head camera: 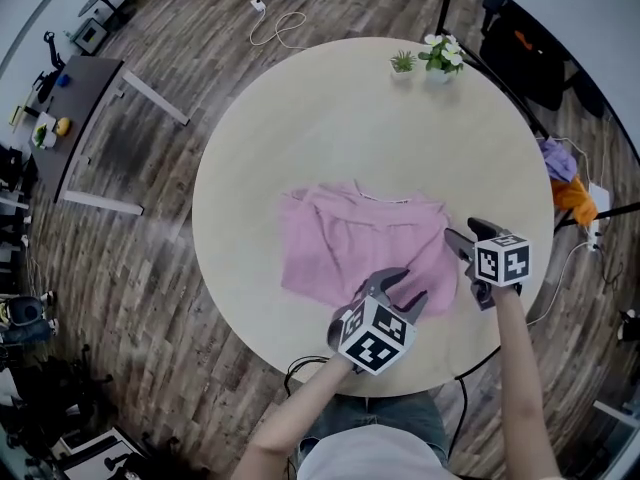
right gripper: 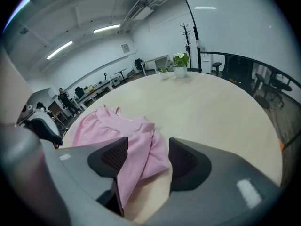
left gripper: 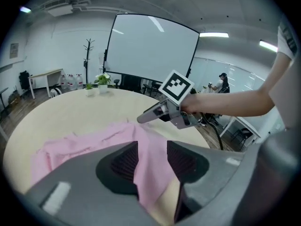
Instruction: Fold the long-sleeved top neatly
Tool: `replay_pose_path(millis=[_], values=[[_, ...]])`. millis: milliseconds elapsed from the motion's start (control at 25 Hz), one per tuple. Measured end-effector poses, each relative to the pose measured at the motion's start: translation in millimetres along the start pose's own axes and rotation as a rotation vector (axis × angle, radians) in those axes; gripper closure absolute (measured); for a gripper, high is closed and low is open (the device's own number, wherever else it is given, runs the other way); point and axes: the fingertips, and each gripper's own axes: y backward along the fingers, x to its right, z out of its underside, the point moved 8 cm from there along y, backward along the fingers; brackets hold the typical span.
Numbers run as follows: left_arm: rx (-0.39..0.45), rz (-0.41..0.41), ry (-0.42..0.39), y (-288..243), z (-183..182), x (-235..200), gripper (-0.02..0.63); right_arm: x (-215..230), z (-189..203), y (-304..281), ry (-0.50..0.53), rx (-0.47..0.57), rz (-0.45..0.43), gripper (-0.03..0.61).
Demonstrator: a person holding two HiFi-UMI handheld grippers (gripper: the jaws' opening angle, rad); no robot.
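pink top point(head camera: 340, 240) on table point(head camera: 300, 108) | left hand-held gripper point(head camera: 401, 292) over near hem | right hand-held gripper point(head camera: 464, 236) by right edge

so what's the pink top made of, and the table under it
Pink top: looks like soft, matte knit fabric, since it lies limp and creases into loose folds. Table: pale, smooth, faintly shiny surface, probably laminate or sealed wood. No clear grain shows, so that stays a guess.
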Motion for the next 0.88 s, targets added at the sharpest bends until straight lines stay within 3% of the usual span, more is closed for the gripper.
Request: replay_pose_path(millis=[440,720,880], values=[[-0.165,0.063,-0.042,-82,39,77,0.307,-1,21,-21,-0.031,-0.068,-0.009,0.279],[-0.248,-0.028,-0.083,-108,57,79,0.304,-7,24,-27,0.083,-0.105,0.056,0.295],[-0.240,-0.083,-0.115,-111,58,80,0.319,-11,26,-28,0.110,-0.110,0.044,0.348]])
